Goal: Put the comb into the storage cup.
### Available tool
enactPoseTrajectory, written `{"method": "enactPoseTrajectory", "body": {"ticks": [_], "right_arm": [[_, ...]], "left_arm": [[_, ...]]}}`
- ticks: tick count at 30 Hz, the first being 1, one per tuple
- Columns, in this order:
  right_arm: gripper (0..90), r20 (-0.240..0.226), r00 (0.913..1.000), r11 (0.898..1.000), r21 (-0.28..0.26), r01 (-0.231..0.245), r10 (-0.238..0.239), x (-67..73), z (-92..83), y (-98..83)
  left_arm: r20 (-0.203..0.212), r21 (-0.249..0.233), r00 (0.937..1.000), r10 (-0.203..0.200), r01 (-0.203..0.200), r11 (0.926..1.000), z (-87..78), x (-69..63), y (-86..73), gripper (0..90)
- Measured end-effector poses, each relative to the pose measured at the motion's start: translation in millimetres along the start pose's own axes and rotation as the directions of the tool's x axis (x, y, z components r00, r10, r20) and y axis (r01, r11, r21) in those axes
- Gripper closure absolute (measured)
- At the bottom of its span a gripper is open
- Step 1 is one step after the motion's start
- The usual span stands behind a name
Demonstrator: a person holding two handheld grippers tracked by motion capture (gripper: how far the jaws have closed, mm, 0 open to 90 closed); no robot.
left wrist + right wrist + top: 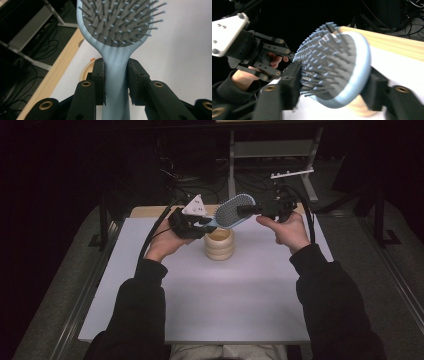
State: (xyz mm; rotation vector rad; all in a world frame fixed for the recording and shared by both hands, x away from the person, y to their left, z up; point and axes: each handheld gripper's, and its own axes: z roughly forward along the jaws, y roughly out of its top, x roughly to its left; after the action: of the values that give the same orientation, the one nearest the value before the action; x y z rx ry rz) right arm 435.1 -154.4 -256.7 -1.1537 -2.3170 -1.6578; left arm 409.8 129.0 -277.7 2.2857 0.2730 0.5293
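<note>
Brush: light-blue hairbrush (231, 212) hung in mid-air above wooden cup (219, 244), over table (210, 295).
L gripper (116, 82): clamped on handle.
R gripper (332, 87): jaws pressed across head, bristles vs. back.
Handling: prob. light, stiff; bristles give, so handle = safer hold.

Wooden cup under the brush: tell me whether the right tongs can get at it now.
Probably not yet: the right tongs are closed on the hairbrush head, held above the wooden cup, while the left tongs clamp its handle.
</note>
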Motion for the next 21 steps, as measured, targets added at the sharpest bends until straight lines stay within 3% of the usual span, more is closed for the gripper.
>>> {"method": "enactPoseTrajectory", "body": {"ticks": [7, 10, 12, 16, 19, 21], "right_arm": [[56.7, 0.031, 0.9975, 0.998, 0.020, 0.062, -0.063, 16.7, -2.2, 10.5], [57.5, 0.046, 0.9946, 0.996, 0.012, 0.092, -0.093, 24.4, -4.5, 16.5], [58.1, 0.073, 0.9903, 0.993, -0.003, 0.119, -0.118, 30.4, -7.2, 22.5], [58.0, 0.087, 0.9852, 0.989, -0.005, 0.149, -0.148, 36.2, -8.6, 28.8], [57.9, 0.092, 0.9812, 0.985, -0.003, 0.171, -0.170, 41.7, -9.9, 36.1], [57.9, 0.108, 0.9773, 0.983, -0.003, 0.184, -0.182, 45.3, -11.2, 41.0]], "left_arm": [[0.067, -0.068, 0.9948, -0.077, 0.081, 0.9943, 2.8, 6.1, -10.0, 68.7], [0.082, -0.123, 0.9902, -0.113, 0.123, 0.9848, -3.4, 8.4, -11.6, 64.4], [0.070, -0.138, 0.9888, -0.132, 0.141, 0.9804, -7.1, 8.9, -11.6, 53.3], [0.054, -0.148, 0.9871, -0.151, 0.158, 0.9763, -12.2, 8.5, -12.8, 44.9], [0.062, -0.182, 0.9835, -0.170, 0.179, 0.9670, -17.3, 9.5, -14.4, 37.3], [0.077, -0.207, 0.9780, -0.194, 0.206, 0.9565, -20.5, 11.3, -15.5, 32.3]]}}
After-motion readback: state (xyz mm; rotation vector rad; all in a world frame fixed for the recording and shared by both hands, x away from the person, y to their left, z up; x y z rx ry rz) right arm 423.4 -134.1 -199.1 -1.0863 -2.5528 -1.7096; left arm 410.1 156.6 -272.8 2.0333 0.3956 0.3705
